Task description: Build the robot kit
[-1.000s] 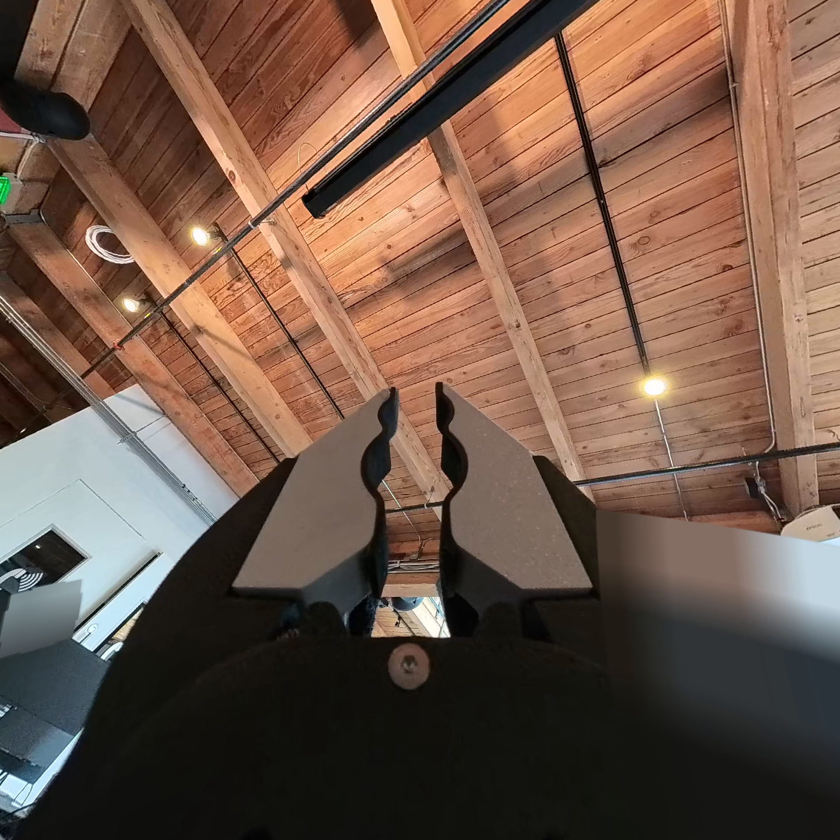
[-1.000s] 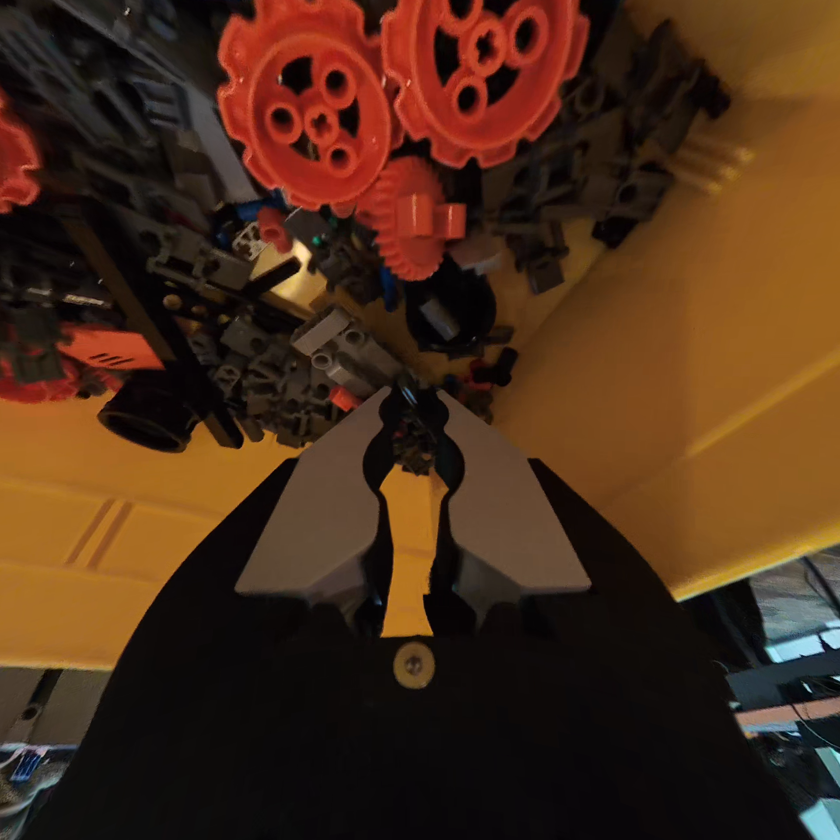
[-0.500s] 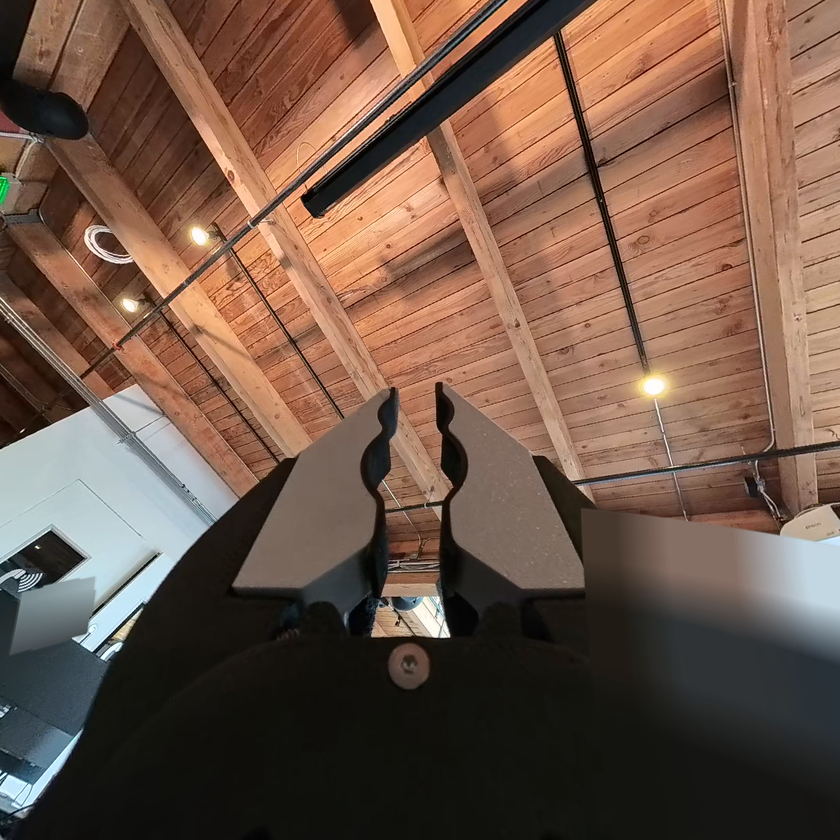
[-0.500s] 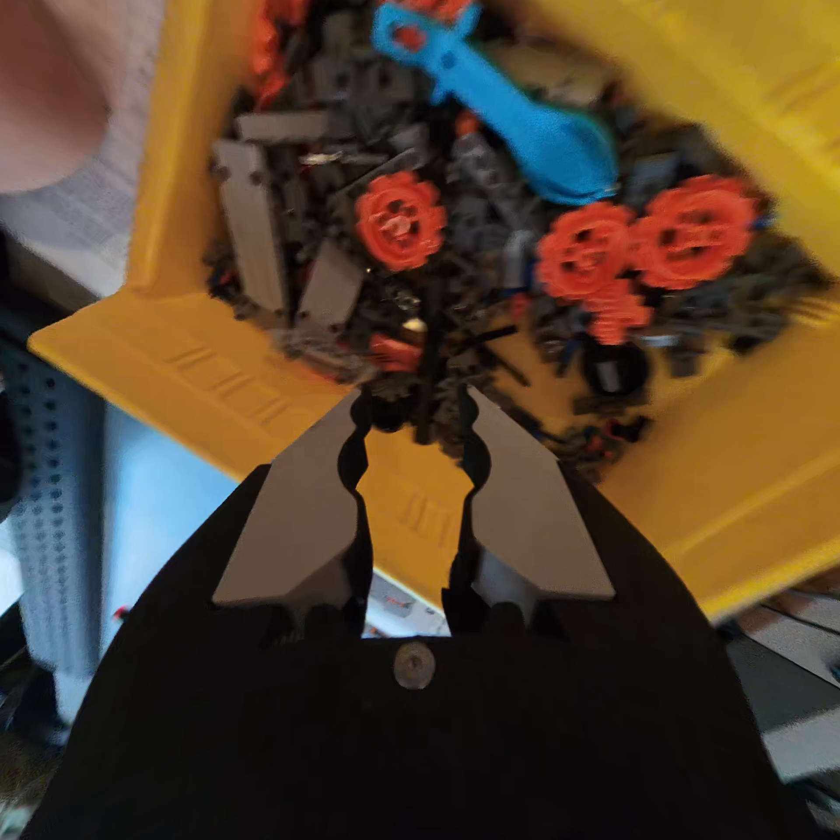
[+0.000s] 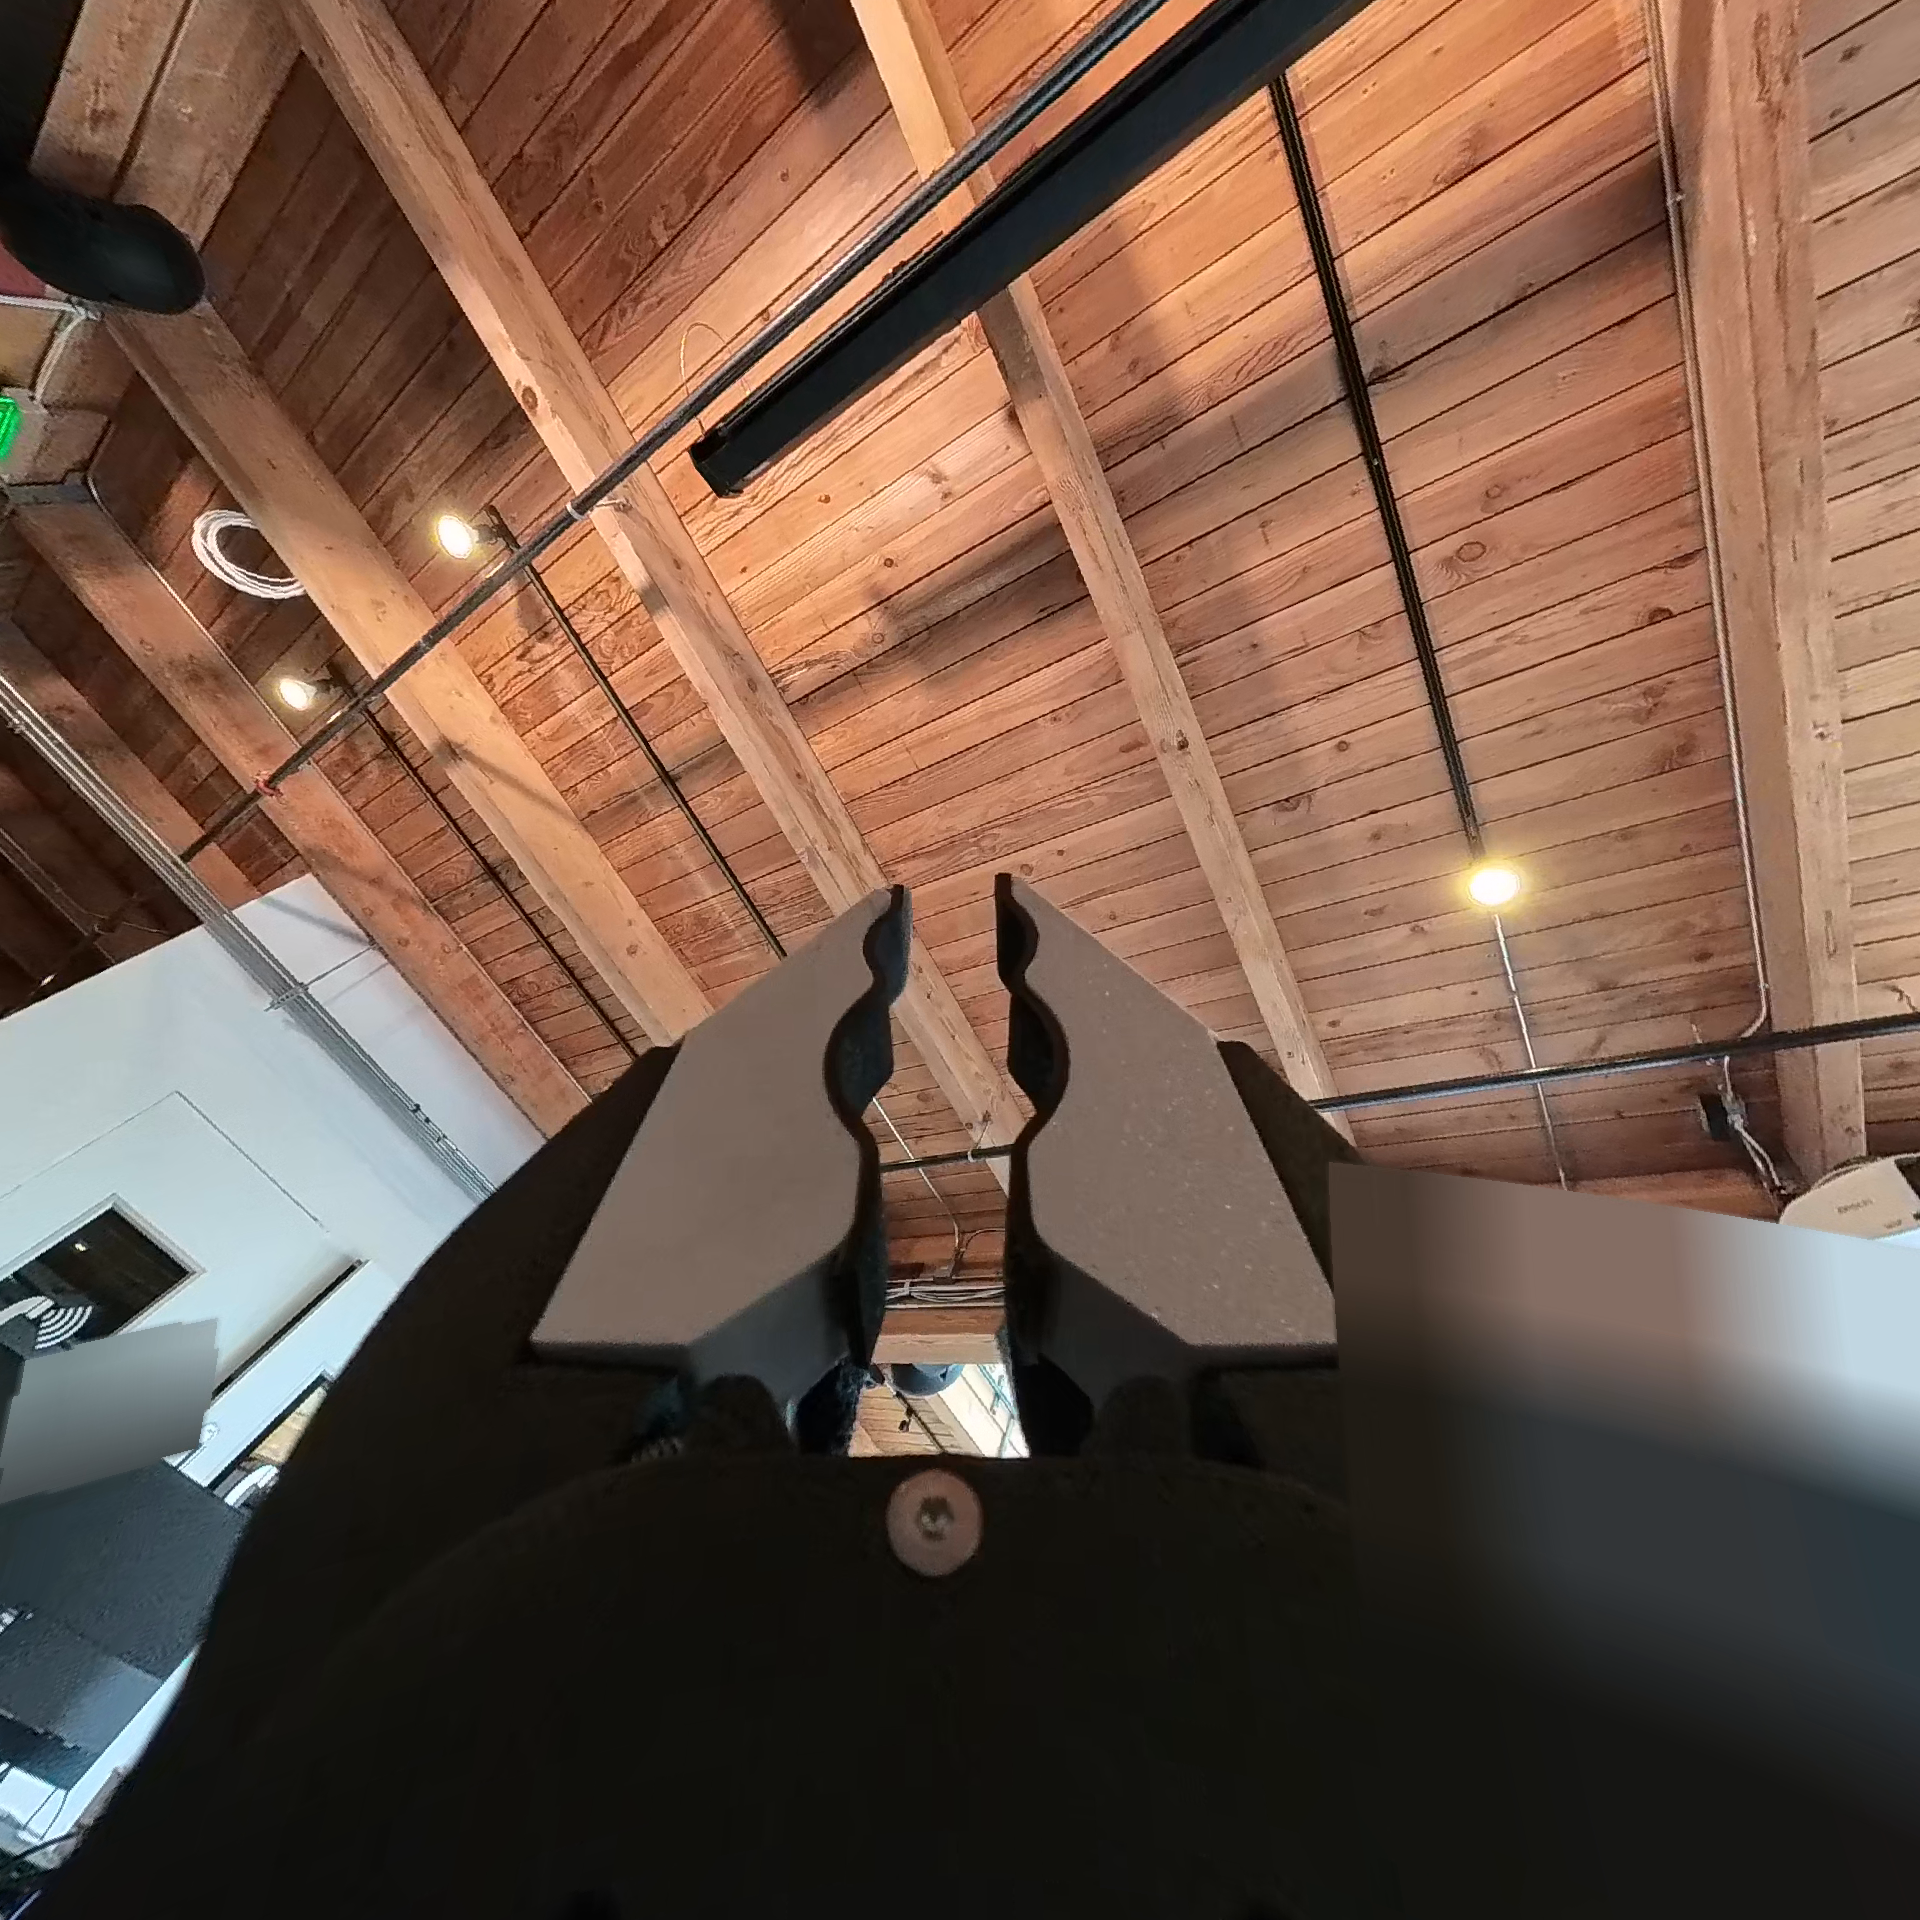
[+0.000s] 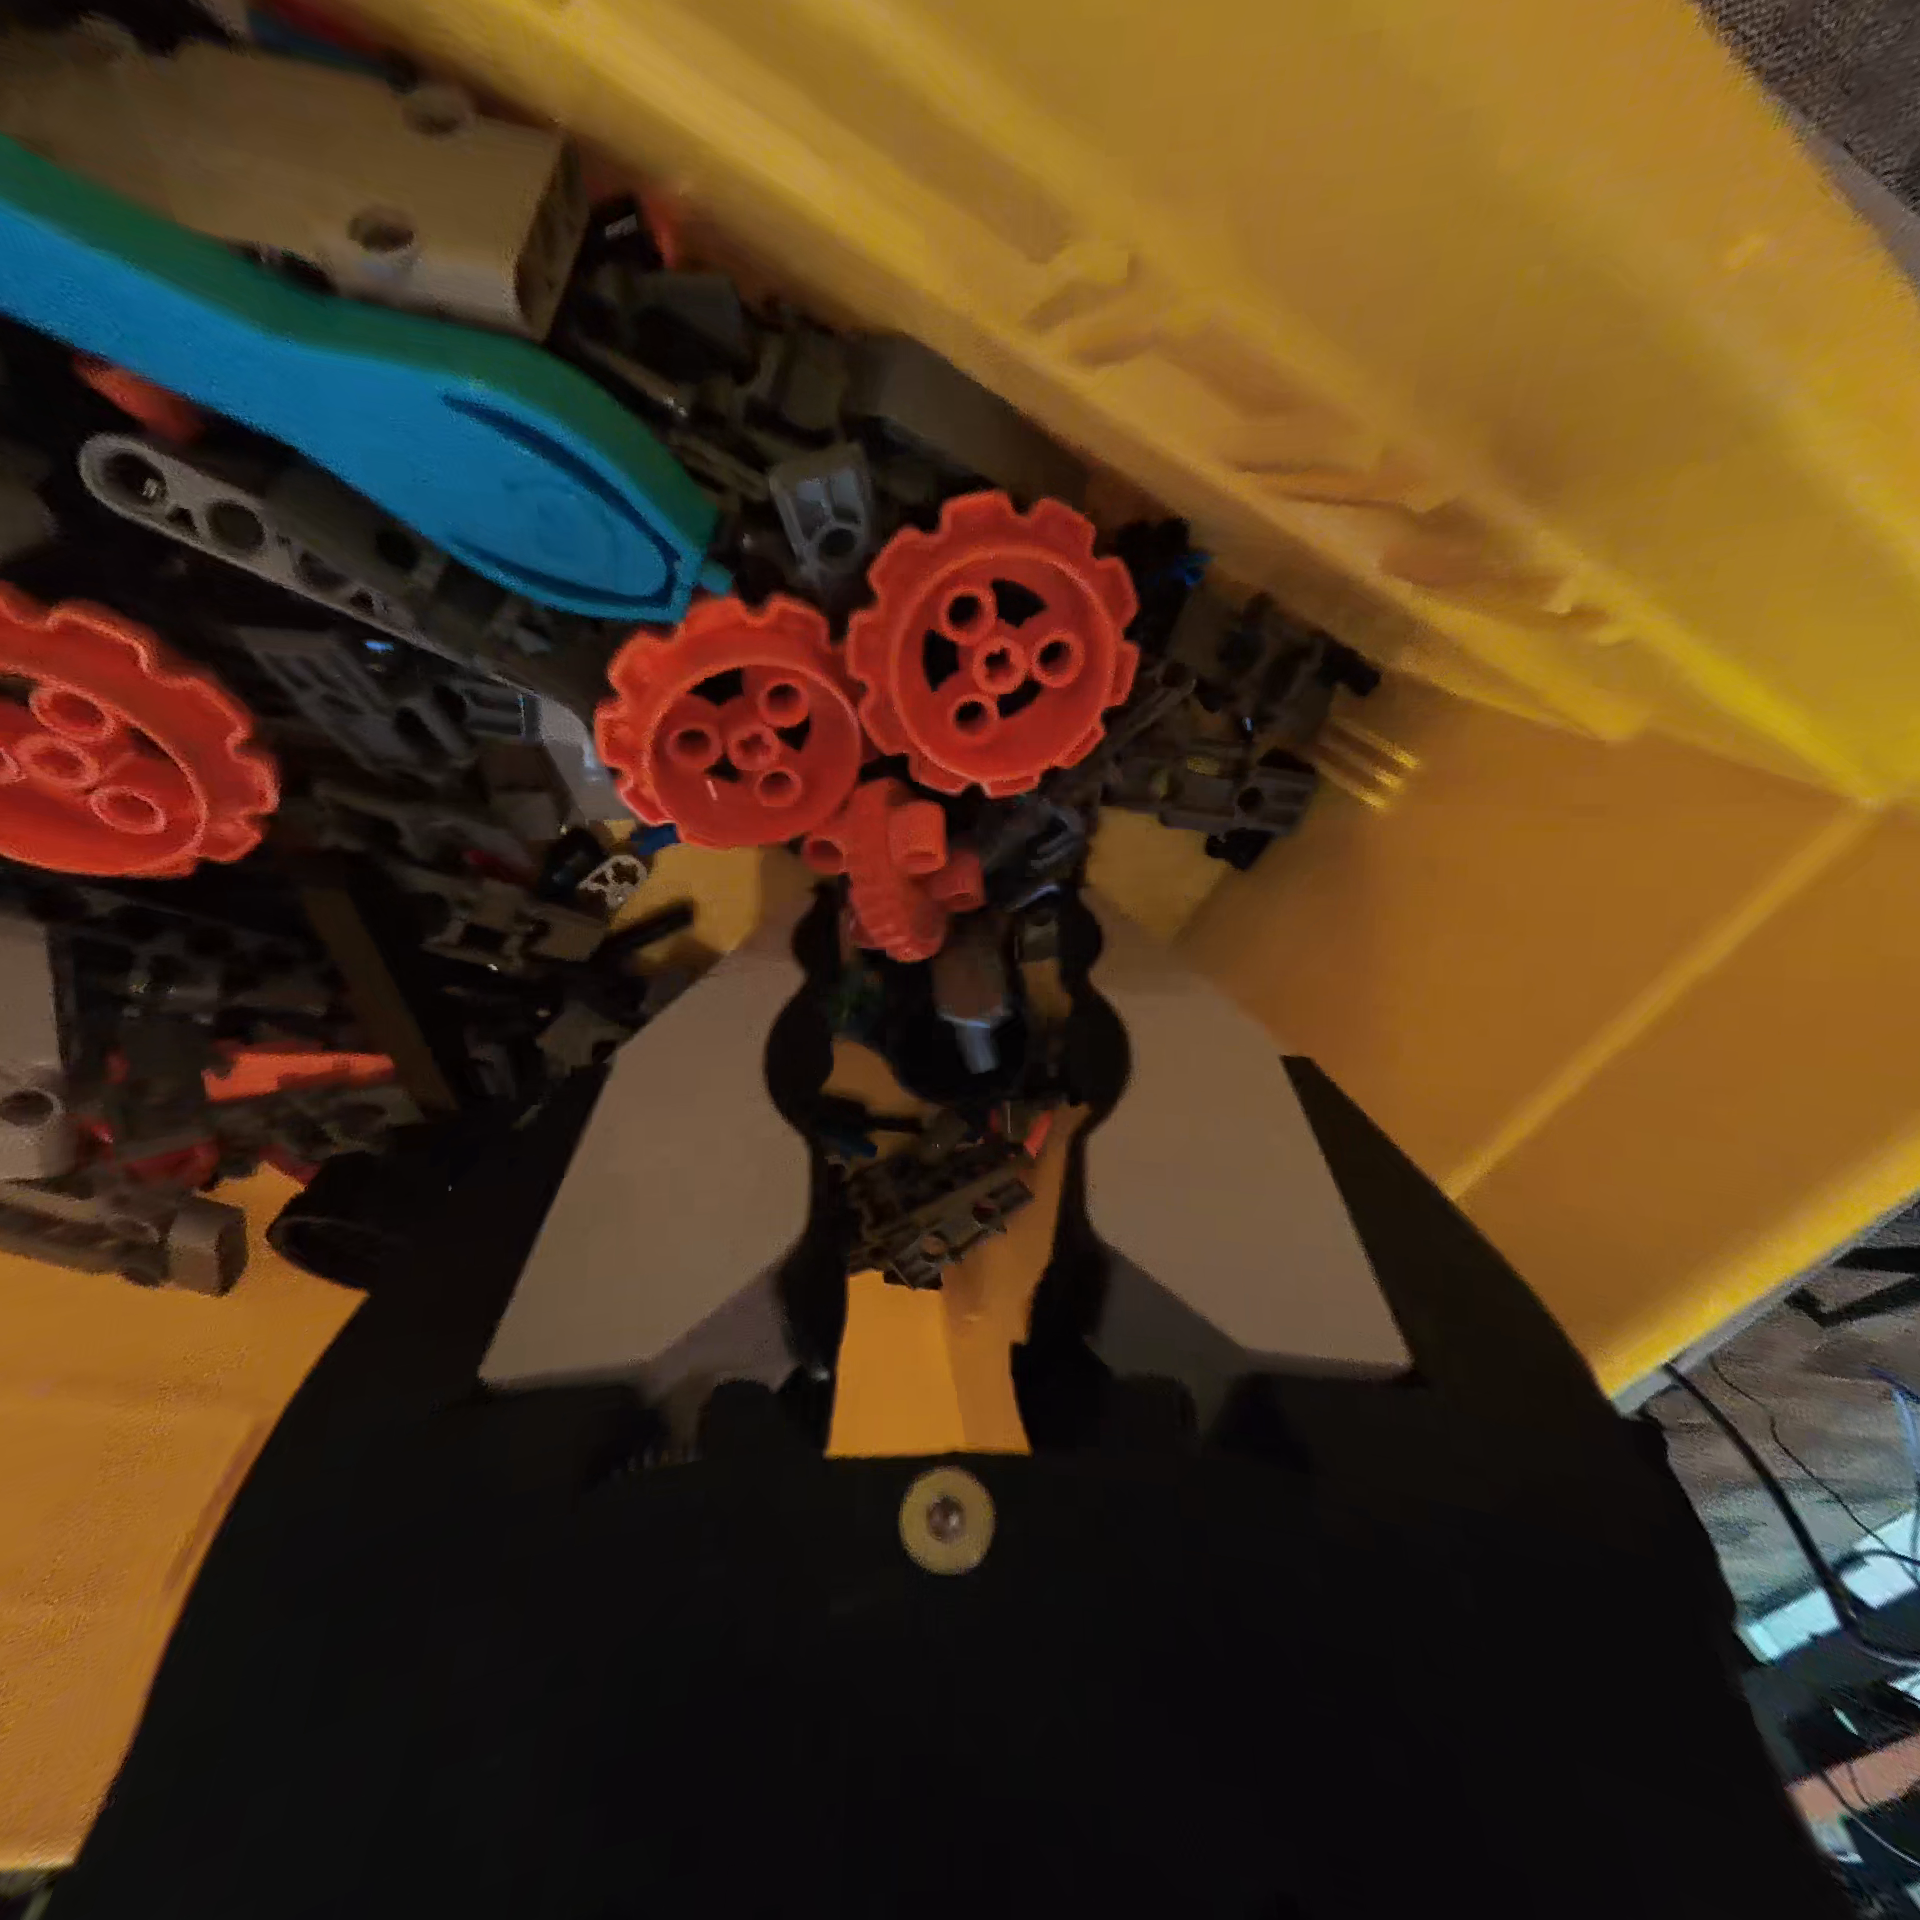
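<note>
My right gripper (image 6: 945, 935) is open and low inside a yellow bin (image 6: 1455, 312), over a pile of small building pieces. Its tips flank a small red gear (image 6: 899, 873) and a small grey peg-like piece (image 6: 977, 1013), with nothing held. Two large red toothed wheels (image 6: 992, 644) (image 6: 732, 722) lie just beyond the tips. My left gripper (image 5: 948, 899) points up at a wooden ceiling (image 5: 1039, 623), far from any object. Its jaws are nearly closed with a narrow gap and hold nothing.
A blue flat piece (image 6: 436, 457), a grey holed beam (image 6: 239, 530), a tan block (image 6: 312, 197) and a third red wheel (image 6: 104, 738) lie left in the bin. The bin corner is close on the right. A black rail (image 5: 987, 239) and lamp (image 5: 1493, 884) hang overhead. One gripper's finger ends stand about 50 cm off the other's. The tan block (image 6: 312, 197) lies around 10 cm away from my right fingertips.
My right gripper was nearly shut deep in the bin, then pulled back and opened. It is now low in the bin again, with its jaws wider. The left gripper has not moved.
</note>
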A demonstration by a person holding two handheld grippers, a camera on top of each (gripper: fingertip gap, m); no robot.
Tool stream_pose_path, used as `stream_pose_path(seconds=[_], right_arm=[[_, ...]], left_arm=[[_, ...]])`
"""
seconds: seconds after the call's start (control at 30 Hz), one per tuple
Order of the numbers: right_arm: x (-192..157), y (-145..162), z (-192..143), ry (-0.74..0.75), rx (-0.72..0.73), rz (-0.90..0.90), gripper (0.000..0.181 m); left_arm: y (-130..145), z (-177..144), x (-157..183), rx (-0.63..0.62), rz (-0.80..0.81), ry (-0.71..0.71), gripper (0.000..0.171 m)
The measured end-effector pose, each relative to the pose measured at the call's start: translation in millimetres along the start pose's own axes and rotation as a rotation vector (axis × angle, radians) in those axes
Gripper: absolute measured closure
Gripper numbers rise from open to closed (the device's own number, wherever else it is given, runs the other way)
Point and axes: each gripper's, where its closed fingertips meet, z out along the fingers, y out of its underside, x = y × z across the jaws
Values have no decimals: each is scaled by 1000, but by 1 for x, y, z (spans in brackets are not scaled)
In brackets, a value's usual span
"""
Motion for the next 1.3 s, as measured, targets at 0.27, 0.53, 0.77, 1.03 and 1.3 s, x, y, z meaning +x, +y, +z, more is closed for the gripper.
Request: stream_pose_path(seconds=[0.27,0.53,0.77,1.03,1.3], right_arm=[[-2,23,-14,-78,-22,43,175],[-95,41,-68,-580,40,-48,171],[-38,9,-57,-297,187,18,141],[-18,-31,-10,-143,92,50,90],[-15,-15,-5,-167,-3,96,152]], left_arm=[[-1,0,1,3,3,1,158],[-1,0,1,3,6,1,158],[3,1,1,-5,9,1,158],[6,1,0,-13,7,-1,158],[3,1,0,-7,4,1,158]])
